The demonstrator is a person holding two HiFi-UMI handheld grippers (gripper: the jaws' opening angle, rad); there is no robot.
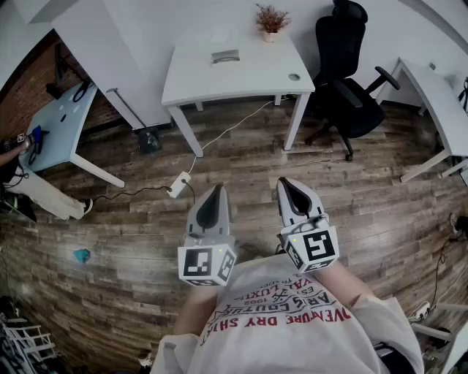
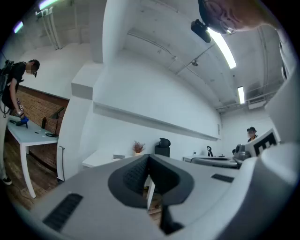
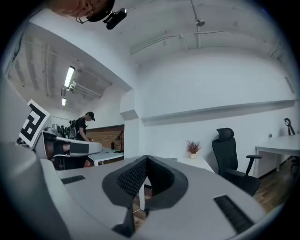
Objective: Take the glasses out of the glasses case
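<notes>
A grey glasses case [image 1: 225, 56] lies shut on the white table [image 1: 256, 77] at the far side of the room. In the left gripper view the case [image 2: 119, 156] is a small shape on that table. No glasses are visible. I hold both grippers level in front of my chest, well short of the table, pointing toward it. My left gripper [image 1: 214, 191] [image 2: 147, 157] is shut with nothing between its jaws. Beside it, my right gripper [image 1: 289, 182] [image 3: 146, 158] is shut and empty too.
A potted plant [image 1: 272, 20] and a small round thing [image 1: 294, 76] stand on the white table. A black office chair [image 1: 351, 88] is to its right. A power strip [image 1: 178, 185] and cable lie on the wood floor. A blue table [image 1: 62, 124] with a person is at left.
</notes>
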